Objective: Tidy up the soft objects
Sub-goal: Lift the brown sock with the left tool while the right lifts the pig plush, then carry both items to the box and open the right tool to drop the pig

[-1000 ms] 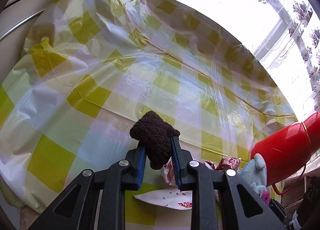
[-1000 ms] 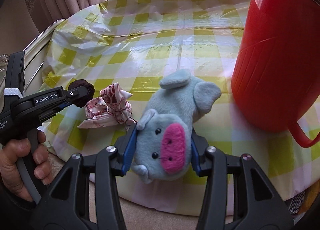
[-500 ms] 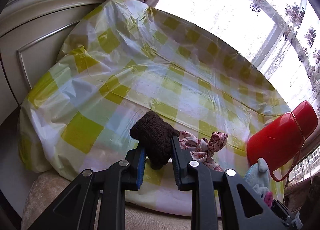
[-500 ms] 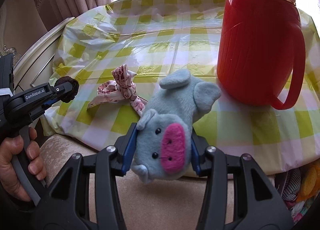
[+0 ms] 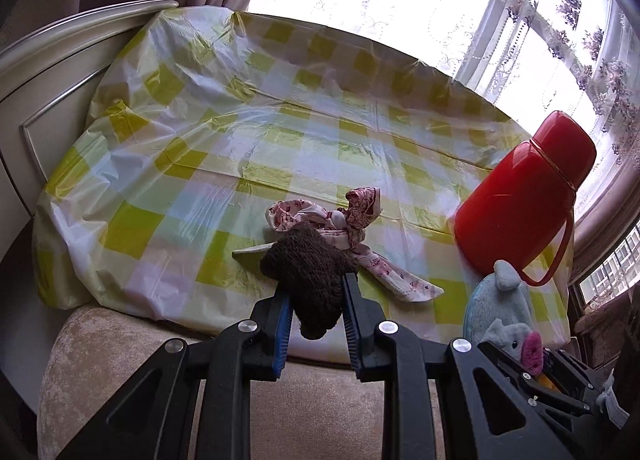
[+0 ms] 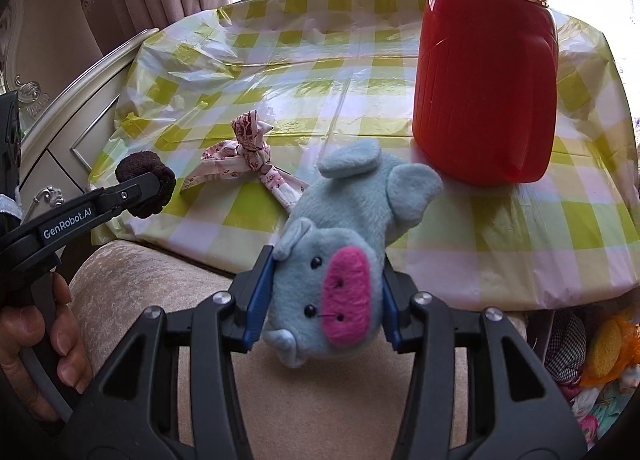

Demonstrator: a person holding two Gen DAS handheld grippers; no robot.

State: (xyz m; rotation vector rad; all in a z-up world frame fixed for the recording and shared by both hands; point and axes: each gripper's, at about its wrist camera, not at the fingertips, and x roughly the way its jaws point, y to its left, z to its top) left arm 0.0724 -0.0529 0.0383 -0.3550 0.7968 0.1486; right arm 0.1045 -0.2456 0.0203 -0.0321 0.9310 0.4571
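While both soft things hang off the worktop [image 5: 200, 163] edge, left hand-held gripper [image 5: 316, 314] pinches the brown knit piece [image 5: 310, 268] & right hand-held gripper [image 6: 326, 300] pinches the blue plush pig [image 6: 340, 252] by its head, prob. so each can be carried off for sorting. Floral cloth bow [image 5: 340, 219] lies on the worktop nr red flask [image 5: 520, 199], not yet collected.

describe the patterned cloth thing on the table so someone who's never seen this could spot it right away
Start at the tall red thermos jug standing on the yellow checked tablecloth. To its left, near the table's front edge, lies a knotted fabric strip, white with small dark red print. It is the only soft thing on the cloth; the blue plush toy and brown knitted piece are held in grippers.
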